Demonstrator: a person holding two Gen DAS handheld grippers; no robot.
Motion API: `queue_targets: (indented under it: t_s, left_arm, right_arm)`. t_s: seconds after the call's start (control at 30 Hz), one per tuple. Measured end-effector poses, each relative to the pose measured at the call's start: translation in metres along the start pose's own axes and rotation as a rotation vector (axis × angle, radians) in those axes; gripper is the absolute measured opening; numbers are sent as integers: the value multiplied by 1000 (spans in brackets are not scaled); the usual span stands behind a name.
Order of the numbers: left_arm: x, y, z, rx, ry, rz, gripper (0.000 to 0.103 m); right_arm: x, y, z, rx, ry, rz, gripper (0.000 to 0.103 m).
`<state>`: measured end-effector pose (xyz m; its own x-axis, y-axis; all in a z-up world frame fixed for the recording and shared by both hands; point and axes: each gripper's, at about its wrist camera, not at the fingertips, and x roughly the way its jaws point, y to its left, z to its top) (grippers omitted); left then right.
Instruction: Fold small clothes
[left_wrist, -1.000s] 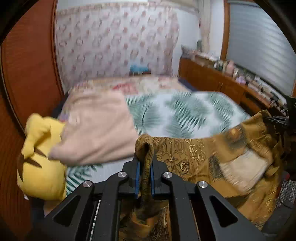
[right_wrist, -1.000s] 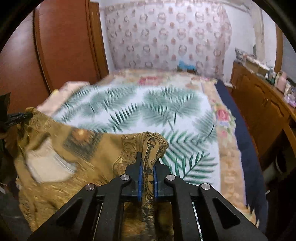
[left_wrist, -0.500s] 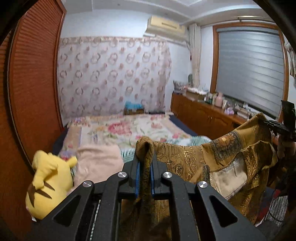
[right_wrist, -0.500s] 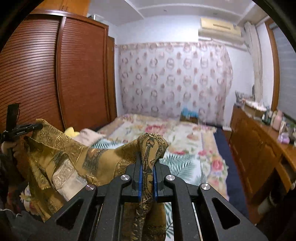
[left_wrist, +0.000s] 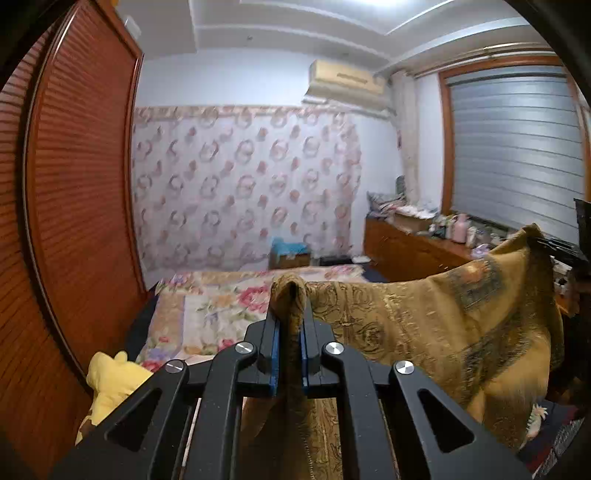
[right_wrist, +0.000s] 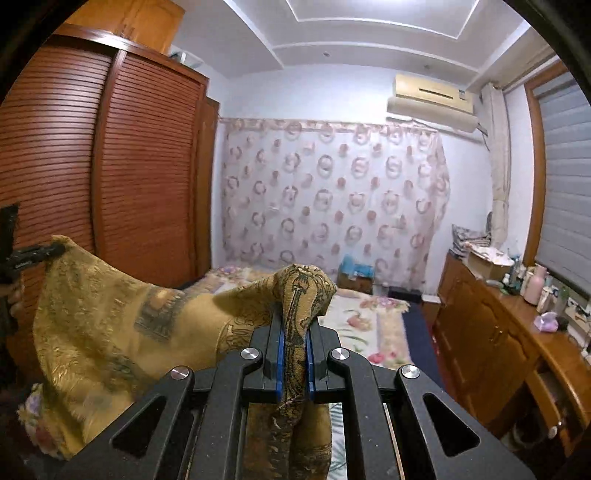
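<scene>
The left gripper (left_wrist: 289, 354) is clenched on a bunched corner of the mustard-gold, dark-patterned woven garment (left_wrist: 436, 325), the cloth squeezed between its blue-lined jaws and poking out above them; the right gripper (right_wrist: 295, 360) pinches the opposite corner of the same garment (right_wrist: 110, 332) in the same way. Between the two grips the fabric hangs as a sagging sheet in the air, raised above the bed with the floral and palm-leaf cover (left_wrist: 221, 314), its lower edge dropping out of sight below both cameras. To the left of the bed sits a yellow plush toy (left_wrist: 110, 384), with the louvred brown wooden wardrobe (right_wrist: 110, 166) beyond it, and a low wooden cabinet crowded with bottles (right_wrist: 491, 332) runs along the bed's right side. The step in hand looks like spreading the piece before laying it down. To do that well, both corners should be kept level and drawn apart until the top edge is taut, so the sag goes; then the cloth should be lowered onto a bare part of the bed, well away from the plush toy, bottom edge first, with both grips kept firm until it lies flat.
</scene>
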<state>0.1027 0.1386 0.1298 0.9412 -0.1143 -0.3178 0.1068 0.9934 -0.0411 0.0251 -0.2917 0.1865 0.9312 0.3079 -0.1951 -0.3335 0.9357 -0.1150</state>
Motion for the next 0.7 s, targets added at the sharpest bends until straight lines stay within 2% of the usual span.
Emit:
queue_targets:
  t_s: [0.17, 0.47, 0.7]
  left_arm:
    - [65, 20, -20, -24, 95, 31, 9]
    - [162, 15, -56, -9, 271, 39, 9]
    - [197, 18, -67, -7, 329, 54, 9]
  right_arm:
    - [82, 3, -18, 26, 126, -27, 8]
    - [202, 15, -77, 23, 335, -32, 8]
    - [267, 20, -91, 60, 417, -28, 8]
